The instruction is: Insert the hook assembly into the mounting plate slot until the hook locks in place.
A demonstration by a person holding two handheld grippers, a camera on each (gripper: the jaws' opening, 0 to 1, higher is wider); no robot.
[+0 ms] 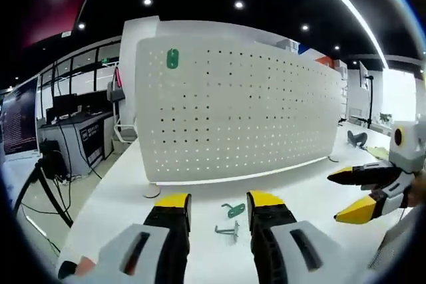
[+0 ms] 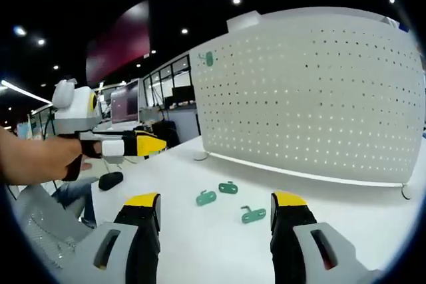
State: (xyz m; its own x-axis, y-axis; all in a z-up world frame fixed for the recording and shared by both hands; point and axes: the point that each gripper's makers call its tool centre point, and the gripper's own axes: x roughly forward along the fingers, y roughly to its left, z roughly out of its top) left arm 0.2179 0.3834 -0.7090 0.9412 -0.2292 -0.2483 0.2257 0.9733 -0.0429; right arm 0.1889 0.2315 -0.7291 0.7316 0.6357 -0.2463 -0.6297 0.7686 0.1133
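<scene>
In the left gripper view, the left claw (image 1: 216,212) is hovering wide open and empty over the white tabletop (image 1: 120,191), two hooks (image 1: 232,220) lying before the pegboard (image 1: 239,104). In the right gripper view, the right claw (image 2: 216,212) is gaping empty, three green hooks (image 2: 228,199) lying before that pegboard.

Both grippers, left (image 1: 216,212) and right (image 2: 216,212), fingers spread wide, empty, above table level.

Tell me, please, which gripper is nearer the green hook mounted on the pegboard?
Left, probably. The left gripper faces the board at the green hook end; the right gripper sits toward the other end.
</scene>
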